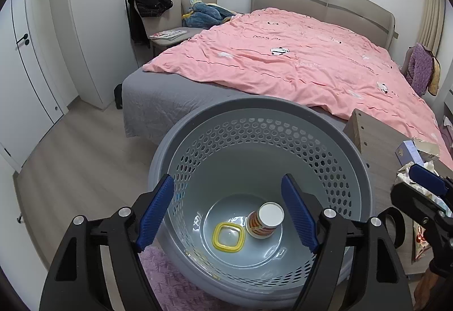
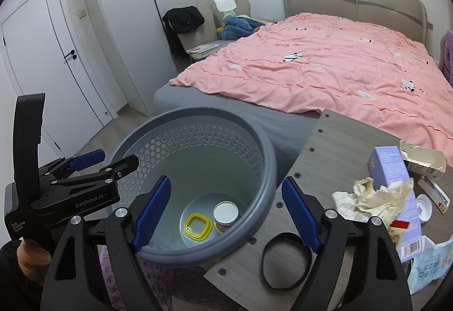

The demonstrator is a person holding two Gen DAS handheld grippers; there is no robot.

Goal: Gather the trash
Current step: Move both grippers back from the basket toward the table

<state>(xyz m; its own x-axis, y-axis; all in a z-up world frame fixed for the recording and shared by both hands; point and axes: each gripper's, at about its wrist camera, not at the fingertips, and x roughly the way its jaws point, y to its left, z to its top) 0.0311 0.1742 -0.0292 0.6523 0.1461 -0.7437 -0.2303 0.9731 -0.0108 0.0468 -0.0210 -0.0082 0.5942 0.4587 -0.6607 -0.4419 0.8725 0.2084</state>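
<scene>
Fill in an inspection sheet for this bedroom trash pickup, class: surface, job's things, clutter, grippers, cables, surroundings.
Surface: wooden table beside the bed, drilled holes along its edge.
Job's things: grey bin holding a paper cup and a yellow lid; crumpled paper, purple box and torn carton on the table.
Clutter: black band, white cap.
Grippers: left hand-held gripper open over the bin; right hand-held gripper open, empty.
Cables: nothing seen.
Surroundings: pink duvet, chair with clothes, wardrobe.
</scene>
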